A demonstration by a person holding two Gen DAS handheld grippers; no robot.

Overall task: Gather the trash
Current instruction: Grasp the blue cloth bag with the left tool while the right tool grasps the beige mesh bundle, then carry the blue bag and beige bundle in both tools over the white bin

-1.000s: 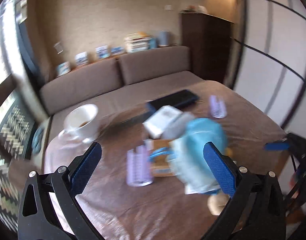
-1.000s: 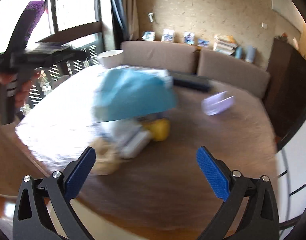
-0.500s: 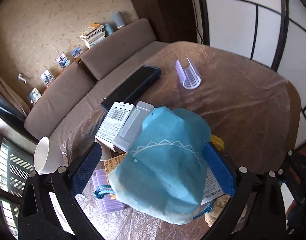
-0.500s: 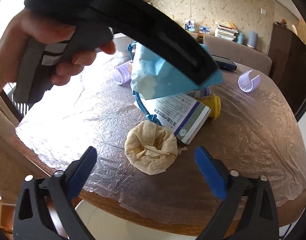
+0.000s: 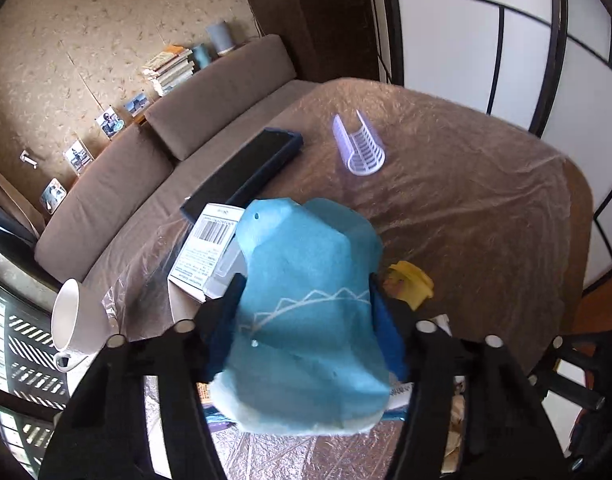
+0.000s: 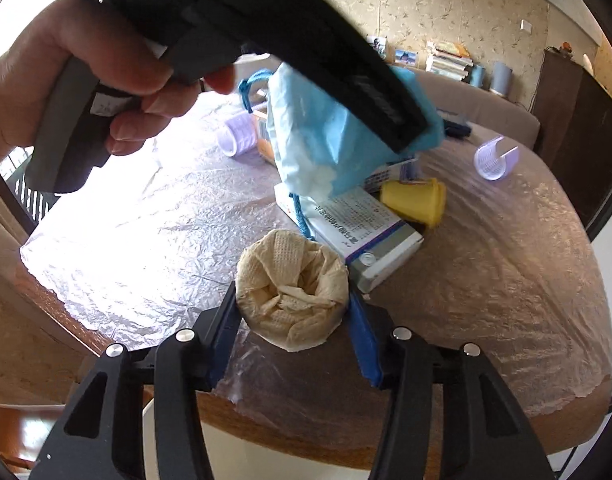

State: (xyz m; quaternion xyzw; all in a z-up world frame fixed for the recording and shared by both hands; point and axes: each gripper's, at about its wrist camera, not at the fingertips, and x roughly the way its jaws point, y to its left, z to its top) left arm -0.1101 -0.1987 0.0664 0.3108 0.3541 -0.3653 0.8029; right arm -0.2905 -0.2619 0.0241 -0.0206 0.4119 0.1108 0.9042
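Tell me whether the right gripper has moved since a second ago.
Yes. The right gripper has come in toward the table edge, and its fingers have come together on the paper wad.

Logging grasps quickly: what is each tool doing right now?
Left tool: closing on the blue bag, pads pressing it.
Right tool: shut on the crumpled paper towel.

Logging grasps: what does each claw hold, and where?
Left claw: blue bag, by its sides, closing. Right claw: paper wad, by its sides.
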